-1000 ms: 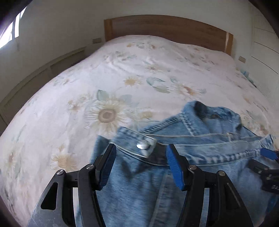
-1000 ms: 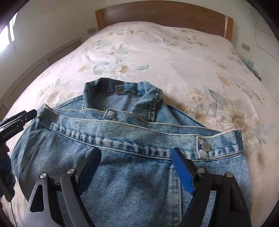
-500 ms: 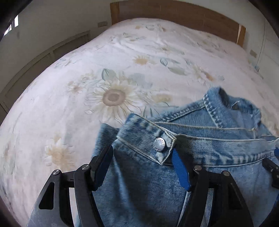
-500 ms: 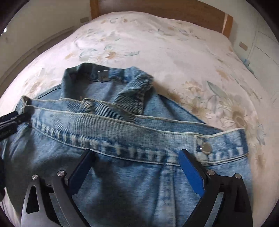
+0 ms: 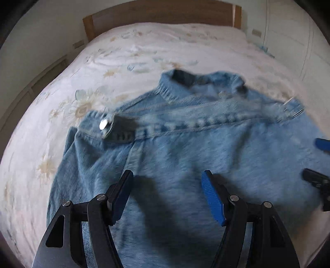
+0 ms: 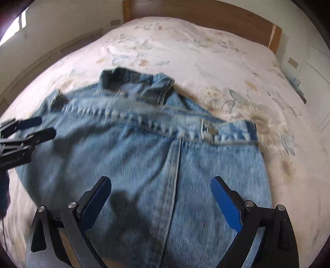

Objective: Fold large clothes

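Note:
A light blue denim jacket (image 5: 185, 156) lies folded on the bed, its hem band with a metal button (image 5: 103, 124) laid across near the collar (image 5: 202, 82). It also fills the right wrist view (image 6: 144, 156). My left gripper (image 5: 167, 189) is open and empty, hovering above the jacket's near left part. My right gripper (image 6: 160, 198) is open and empty above the near right part. Each gripper shows at the edge of the other's view: the right gripper (image 5: 317, 165) and the left gripper (image 6: 31, 132).
The bed has a cream floral cover (image 5: 144, 51) and a wooden headboard (image 5: 160, 14) at the far end. A white wall runs along the left and white cupboards (image 6: 317, 82) stand on the right.
Both grippers have pulled back toward me and risen from the hem band. The jacket stays lying on the bed; more of it shows now.

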A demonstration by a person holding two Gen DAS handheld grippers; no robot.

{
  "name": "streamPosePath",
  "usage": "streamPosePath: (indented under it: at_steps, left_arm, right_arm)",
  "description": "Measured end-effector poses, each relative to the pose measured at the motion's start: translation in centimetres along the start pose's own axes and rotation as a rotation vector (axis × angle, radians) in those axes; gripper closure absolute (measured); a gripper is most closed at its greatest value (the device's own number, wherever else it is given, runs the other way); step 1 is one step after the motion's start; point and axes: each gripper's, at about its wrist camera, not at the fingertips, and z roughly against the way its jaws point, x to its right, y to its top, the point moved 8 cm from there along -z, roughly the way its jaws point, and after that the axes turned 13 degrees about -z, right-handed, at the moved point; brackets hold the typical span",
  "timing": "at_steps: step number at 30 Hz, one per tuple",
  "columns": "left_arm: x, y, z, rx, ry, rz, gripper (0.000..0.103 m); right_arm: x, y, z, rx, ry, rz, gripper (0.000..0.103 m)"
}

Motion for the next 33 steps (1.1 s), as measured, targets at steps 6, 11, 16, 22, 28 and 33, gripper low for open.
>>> streamPosePath:
  at_steps: [6, 11, 16, 22, 28, 33]
  left_arm:
    - [-4.8, -2.1, -0.3, -0.023, 0.023, 0.129, 0.025]
    - [-5.1, -2.1, 3.5, 0.051, 0.061, 0.127, 0.025]
    - [-3.8, -2.9, 5.2, 0.096, 0.058, 0.135, 0.026]
    - [-2.8, -5.4, 3.9, 0.088, 0.030, 0.156, 0.025]
    - [-1.1, -5.8, 4.5, 0.108, 0.037, 0.128, 0.026]
    - [1.1, -4.9, 5.7, 0.139, 0.033, 0.098, 0.026]
  right_arm:
    - [6.1, -4.0, 1.1, -0.029, -0.026, -0.054, 0.006]
    - [7.7, -4.9, 3.2, -0.024, -0.064, -0.068, 0.004]
    - [5.4, -3.8, 4.9, 0.045, -0.044, -0.040, 0.004]
    - [3.0, -4.4, 2.3, 0.013, -0.030, -0.010, 0.004]
    - [4.7, -5.0, 1.4, 0.002, 0.000, -0.053, 0.004]
    - [4.7, -4.8, 1.8, 0.000, -0.038, -0.053, 0.004]
